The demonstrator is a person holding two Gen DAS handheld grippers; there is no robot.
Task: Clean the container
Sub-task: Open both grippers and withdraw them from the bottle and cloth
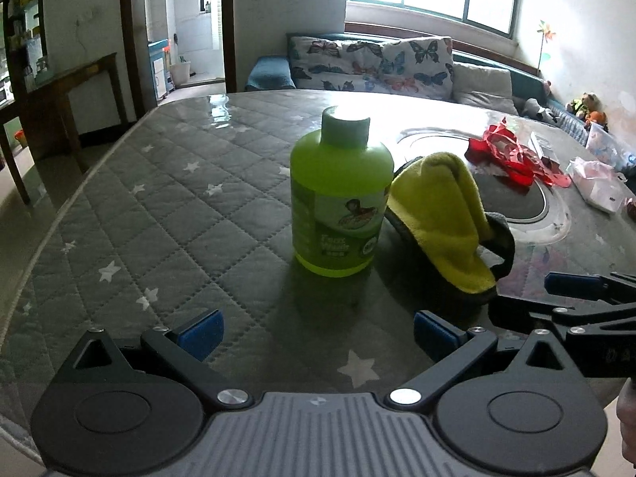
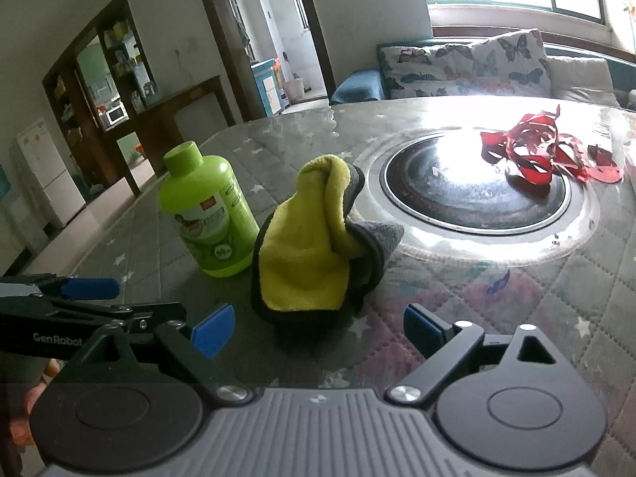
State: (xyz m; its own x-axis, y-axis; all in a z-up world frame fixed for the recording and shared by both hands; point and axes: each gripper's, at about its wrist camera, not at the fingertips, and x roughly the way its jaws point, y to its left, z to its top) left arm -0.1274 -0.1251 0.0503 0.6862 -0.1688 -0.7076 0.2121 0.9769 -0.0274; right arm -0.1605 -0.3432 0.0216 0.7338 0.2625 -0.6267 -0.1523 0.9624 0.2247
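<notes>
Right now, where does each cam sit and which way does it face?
Left wrist: on the left tongs, angled down over the table at the green bottle; own open blue pads, right tongs at right edge.
Right wrist: on the right tongs, aimed at the yellow cloth; own open pads, left tongs at left edge.
Shared: bottle, cloth, round black inset, red scraps, sofa.

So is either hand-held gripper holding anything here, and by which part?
Nothing is held. The left hand-held gripper and right hand-held gripper both stand open, short of the bottle and cloth.
</notes>
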